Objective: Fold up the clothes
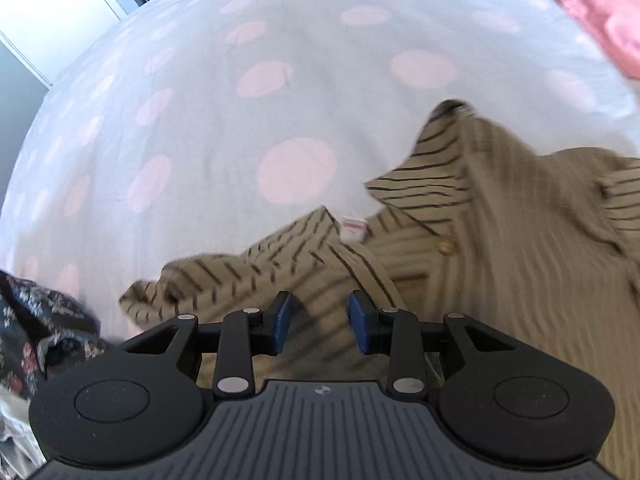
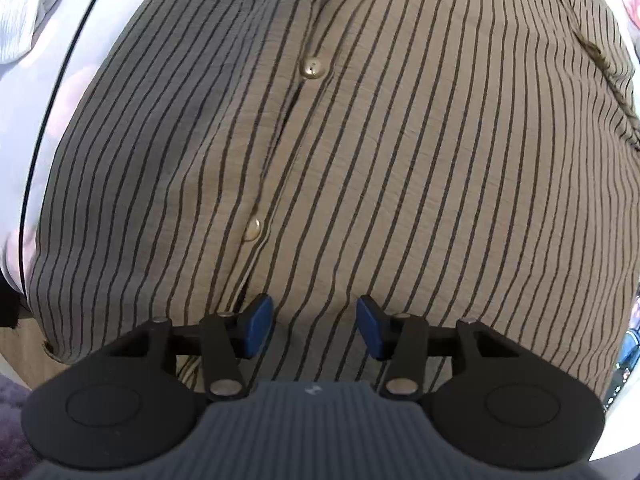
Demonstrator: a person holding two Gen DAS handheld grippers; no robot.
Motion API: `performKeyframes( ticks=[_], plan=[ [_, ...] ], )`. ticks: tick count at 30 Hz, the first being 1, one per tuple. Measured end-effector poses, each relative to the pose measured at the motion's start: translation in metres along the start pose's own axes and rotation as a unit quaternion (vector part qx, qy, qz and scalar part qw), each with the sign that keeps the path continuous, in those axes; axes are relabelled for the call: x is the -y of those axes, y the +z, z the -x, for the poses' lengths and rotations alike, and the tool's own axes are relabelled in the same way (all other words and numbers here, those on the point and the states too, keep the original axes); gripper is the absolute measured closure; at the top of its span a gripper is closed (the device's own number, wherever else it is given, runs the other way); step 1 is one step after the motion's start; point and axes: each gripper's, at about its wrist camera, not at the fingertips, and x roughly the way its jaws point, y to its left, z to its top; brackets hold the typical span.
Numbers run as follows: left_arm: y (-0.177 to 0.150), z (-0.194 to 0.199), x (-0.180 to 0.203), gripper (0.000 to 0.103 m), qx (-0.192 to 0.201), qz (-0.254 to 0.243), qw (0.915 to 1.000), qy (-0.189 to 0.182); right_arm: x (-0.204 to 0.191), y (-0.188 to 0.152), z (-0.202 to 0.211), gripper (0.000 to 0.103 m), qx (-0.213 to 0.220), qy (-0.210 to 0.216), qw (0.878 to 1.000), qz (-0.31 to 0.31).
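Observation:
A tan shirt with thin dark stripes (image 1: 500, 240) lies rumpled on a white bedsheet with pink dots (image 1: 240, 120); its collar and a sleeve are bunched toward the left. My left gripper (image 1: 321, 326) hovers over the shirt's near part. Its blue pads stand apart with nothing between them. In the right wrist view the same shirt (image 2: 400, 160) fills the frame, lying fairly flat, its button placket (image 2: 312, 68) running up the middle. My right gripper (image 2: 315, 328) points straight down at it, open, with only flat cloth beneath the gap between its pads.
A pink fabric (image 1: 592, 8) lies at the bed's far right. A dark floral garment (image 1: 36, 320) sits at the near left. A white door (image 1: 52, 8) stands beyond the bed. A white crinkled cloth (image 2: 20, 12) lies left of the shirt, and the wood floor (image 2: 24, 344) shows below the bed edge.

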Motion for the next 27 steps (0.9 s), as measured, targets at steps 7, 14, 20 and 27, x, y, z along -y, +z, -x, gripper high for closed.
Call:
performKeyframes(
  ticks=[7, 14, 20, 27],
  plan=[
    [0.000, -0.011, 0.001, 0.103, 0.030, 0.004, 0.9991, -0.028, 0.011, -0.006, 0.000, 0.050, 0.001, 0.010, 1.000, 0.000],
    [0.006, -0.009, 0.001, 0.103, 0.054, 0.024, 0.9954, -0.075, 0.019, -0.016, 0.004, 0.050, 0.005, 0.009, 1.000, 0.002],
    [-0.002, 0.000, 0.004, 0.079, 0.060, 0.028, 0.9947, -0.079, 0.021, -0.027, 0.009, 0.050, 0.009, 0.001, 1.000, 0.009],
    [-0.042, 0.061, 0.018, 0.066, 0.017, -0.058, 0.9948, -0.083, 0.021, -0.044, 0.016, 0.050, 0.020, -0.018, 0.999, 0.023]
  ],
)
